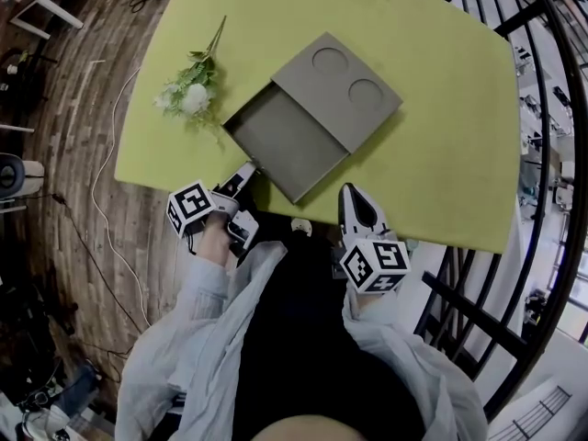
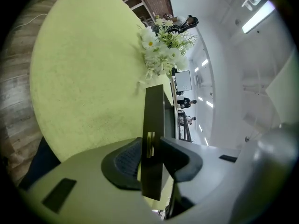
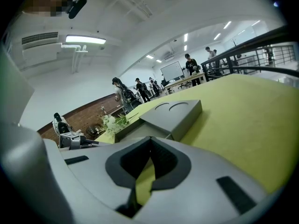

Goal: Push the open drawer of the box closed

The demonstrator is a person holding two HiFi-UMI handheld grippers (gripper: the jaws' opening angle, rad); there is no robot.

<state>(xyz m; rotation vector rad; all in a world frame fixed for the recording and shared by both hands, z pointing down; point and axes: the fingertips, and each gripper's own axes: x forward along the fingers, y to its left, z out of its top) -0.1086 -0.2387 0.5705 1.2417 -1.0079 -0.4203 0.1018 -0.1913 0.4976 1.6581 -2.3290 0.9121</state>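
Our left hand-held gripper [image 2: 151,143] is closed on the front wall of the drawer [image 1: 292,145], on the side farthest from the box [image 1: 342,83], with a pad against each face of the thin dark panel. Our right hand-held gripper [image 3: 150,140] has its jaws together with nothing between them and hovers just in front of the box, right of the drawer, touching neither. The drawer stands pulled well out of the box, which lies flat on the green surface [image 1: 441,145]. White flowers [image 1: 191,92] lie left of the box.

Box [image 1: 342,83] on table [image 1: 441,154], drawer [image 1: 289,141] sticking out toward the near edge, flowers [image 1: 191,92] left of box, left gripper [image 1: 248,171] at drawer's near-left corner, right gripper [image 1: 355,198] right of drawer front.
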